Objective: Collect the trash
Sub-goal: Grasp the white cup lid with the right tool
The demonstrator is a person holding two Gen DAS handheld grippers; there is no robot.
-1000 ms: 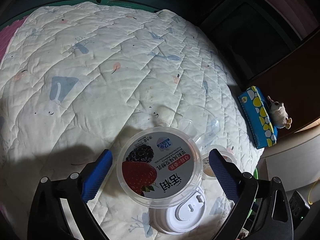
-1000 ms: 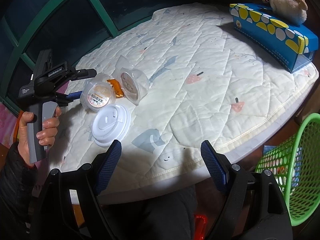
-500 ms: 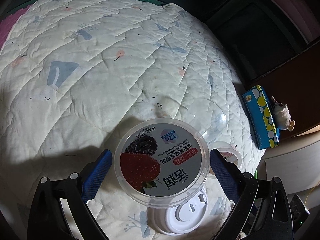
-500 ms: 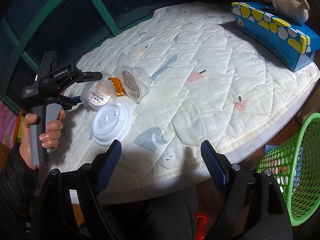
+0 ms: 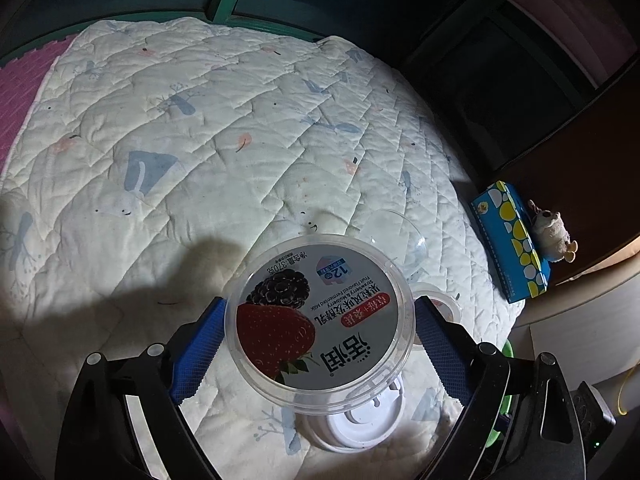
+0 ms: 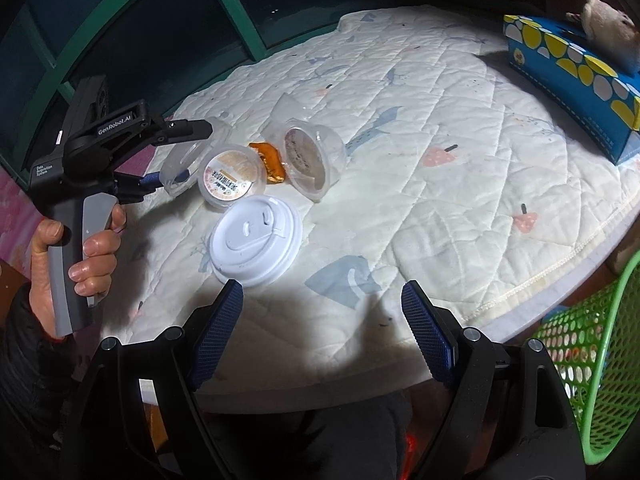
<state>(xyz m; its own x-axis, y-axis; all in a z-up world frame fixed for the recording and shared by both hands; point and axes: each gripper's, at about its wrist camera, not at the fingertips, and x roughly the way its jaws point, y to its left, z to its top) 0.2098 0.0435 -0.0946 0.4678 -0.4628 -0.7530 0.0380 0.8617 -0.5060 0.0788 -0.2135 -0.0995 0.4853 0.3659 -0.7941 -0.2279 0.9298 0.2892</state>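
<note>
Looks early in the job: no piece seen going into the green basket [image 6: 592, 360] yet, contents too hard to read through the mesh. Clamps the yogurt tub [image 5: 320, 320] with the left gripper [image 5: 318, 304], blue pads [image 5: 200, 344] against opposite sides of the rim, label up, seemingly raised a little off the quilt [image 5: 200, 160] and overlapping the white lid [image 5: 356, 424] below. Leaves four pieces still lying bunched on the quilt near the left hand [image 6: 80, 256]: the white lid, a small labelled cup [image 6: 232, 178], an orange wrapper [image 6: 270, 162] and a clear cup [image 6: 316, 160] tipped on its side. Holds the right gripper [image 6: 322, 292] with fingers wide apart and empty, above the near edge of the quilt just short of the white lid, the basket off to the right and lower down. Probably need not touch the blue tissue box [image 6: 572, 80] or the plush toy [image 6: 608, 36] on top of it. Against the view of a second ago: shows the tub larger and filling the whole gap of the left gripper, with no more bare quilt on either side of it; has just been closing the left jaws, tub between them; keeps the right jaws at the same spread, still with nothing between; brings the white lid closer in the right wrist view, with the basket further toward the edge
</note>
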